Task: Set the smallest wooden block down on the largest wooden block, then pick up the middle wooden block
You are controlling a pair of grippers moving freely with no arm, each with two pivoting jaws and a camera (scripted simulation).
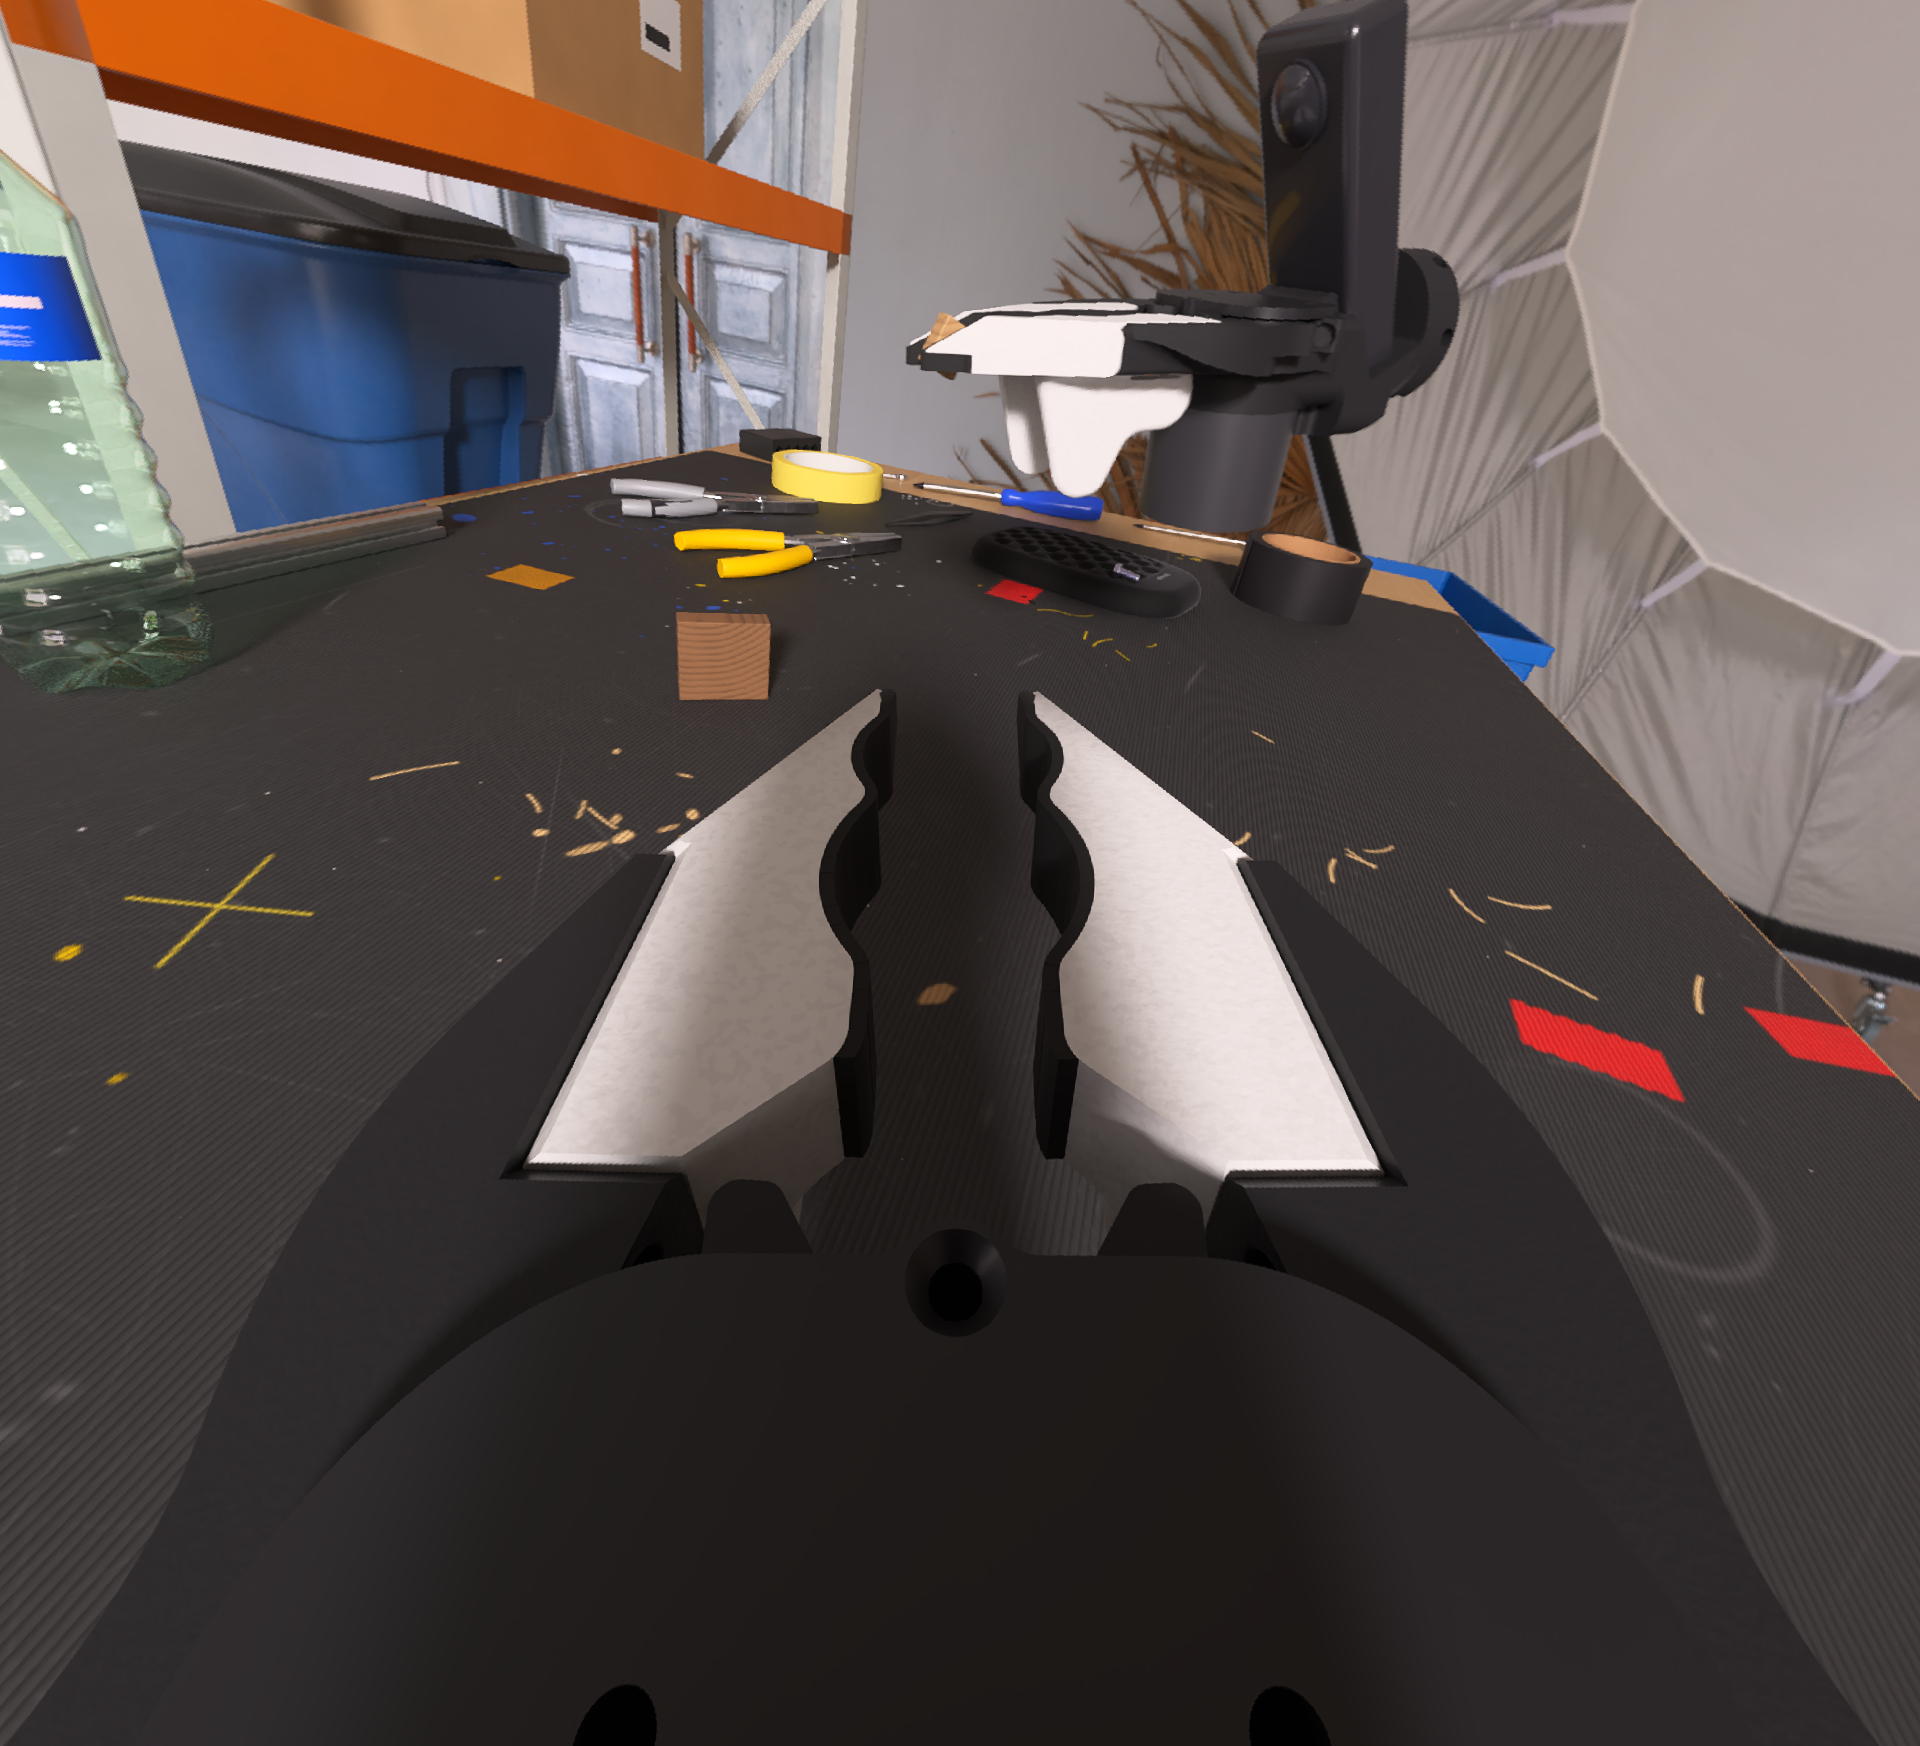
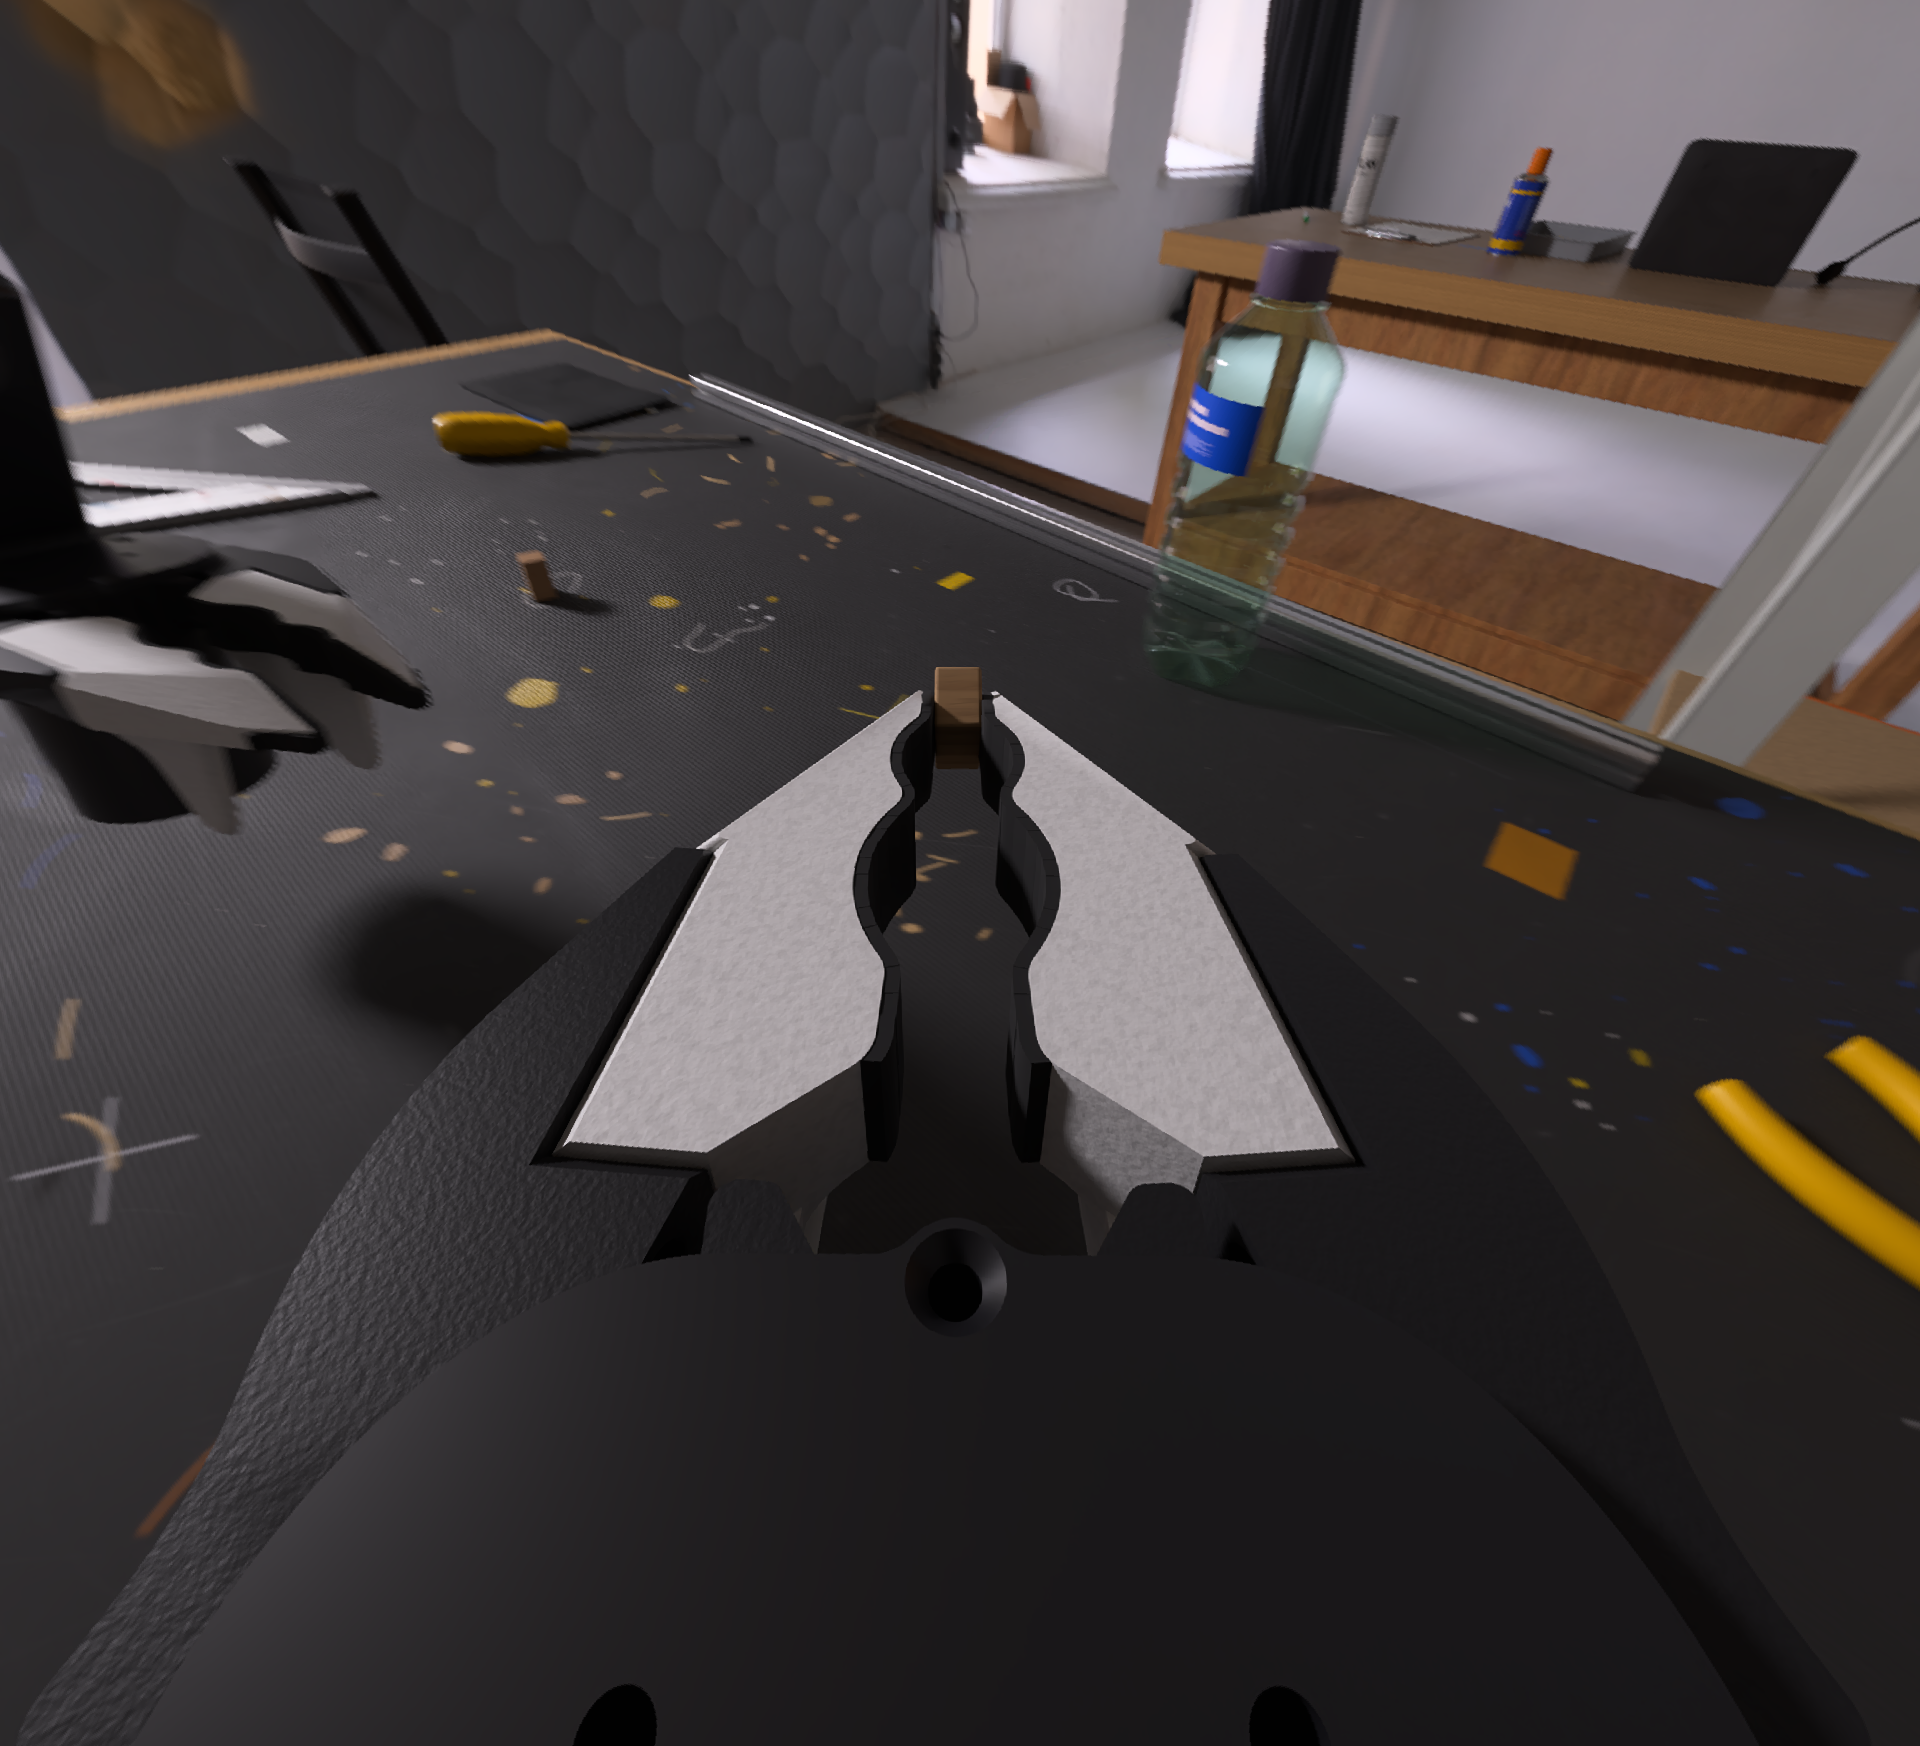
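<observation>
The right black-and-white two-finger gripper (image 2: 957, 709) clamped a small tan wooden block (image 2: 956, 717) at its fingertips, aloft. The left gripper (image 1: 956, 704) hung unclenched, empty, near the large brown wooden cube (image 1: 723, 655). Placement called for a level, centred descent before release.

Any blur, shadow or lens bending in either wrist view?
Left wrist view: sharp, table edges bowed by the wide lens. Right wrist view: left gripper smeared, soft dark shadow on the table beneath it, held wooden block crisp.
</observation>
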